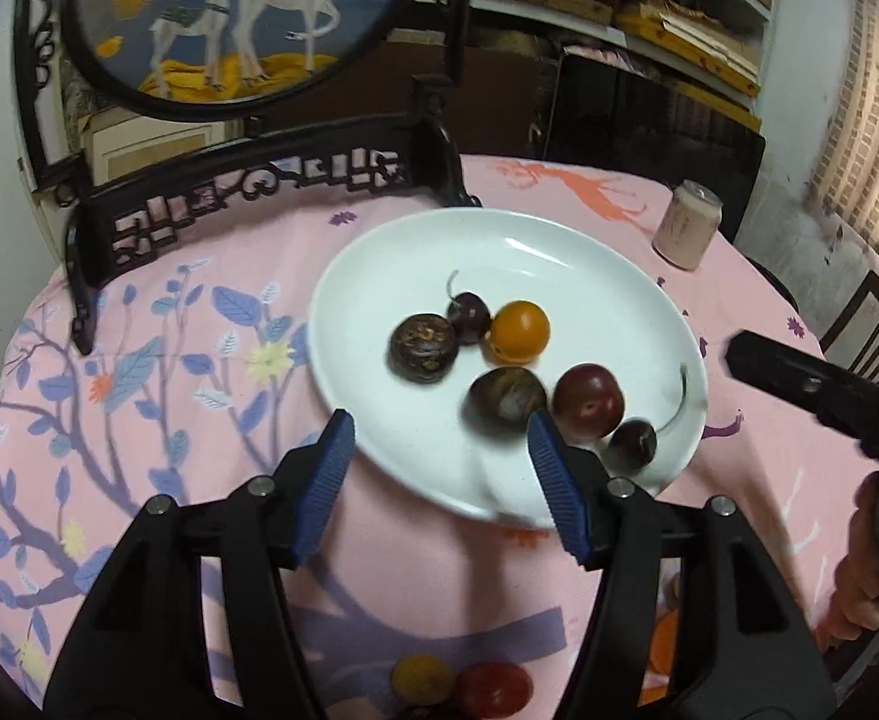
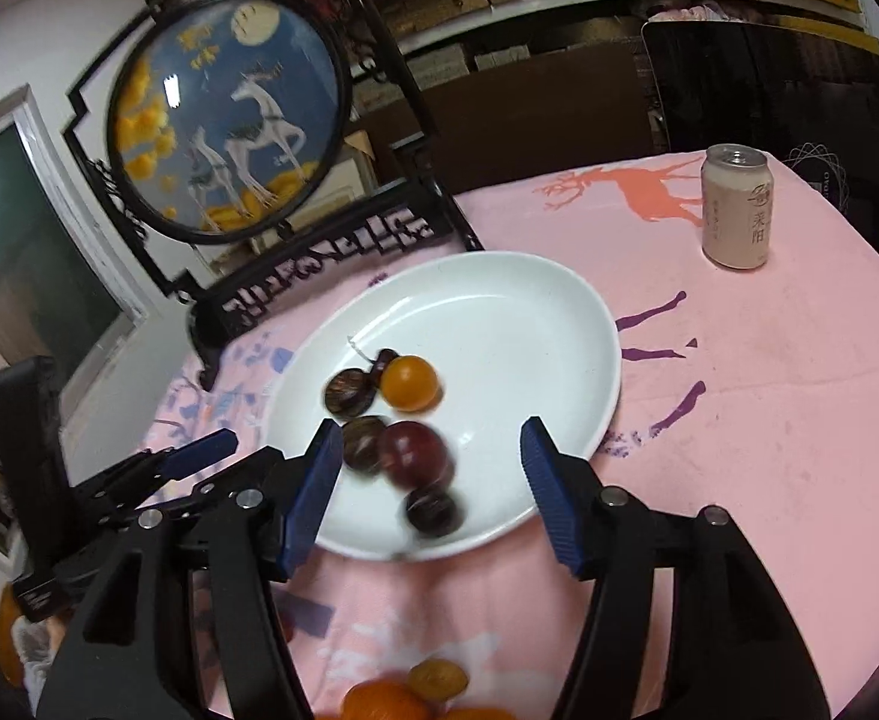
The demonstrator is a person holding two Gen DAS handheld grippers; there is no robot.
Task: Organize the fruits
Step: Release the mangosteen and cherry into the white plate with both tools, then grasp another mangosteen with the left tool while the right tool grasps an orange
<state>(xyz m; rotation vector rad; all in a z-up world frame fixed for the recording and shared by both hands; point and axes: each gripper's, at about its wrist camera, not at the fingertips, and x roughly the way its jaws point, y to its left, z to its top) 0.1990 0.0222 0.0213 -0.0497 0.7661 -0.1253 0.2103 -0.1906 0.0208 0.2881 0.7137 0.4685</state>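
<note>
A white plate (image 1: 559, 252) sits on the pink tablecloth and holds several fruits: an orange one (image 1: 519, 330), a red plum (image 1: 588, 402), dark cherries (image 1: 468, 315) and two dark brown wrinkled fruits (image 1: 422, 348). My left gripper (image 1: 439, 450) is open and empty over the plate's near rim. My right gripper (image 2: 430, 462) is open and empty above the plate (image 2: 529, 300), over the plum (image 2: 415, 455) and a dark cherry (image 2: 433, 511). More orange and red fruits lie near me on the cloth (image 1: 457, 684), also in the right wrist view (image 2: 415, 690).
A black carved stand with a round deer picture (image 1: 229, 18) stands behind the plate on the left. A pale drink can (image 2: 736, 207) stands at the back right. The right gripper's body (image 1: 823, 390) shows at the right of the left wrist view.
</note>
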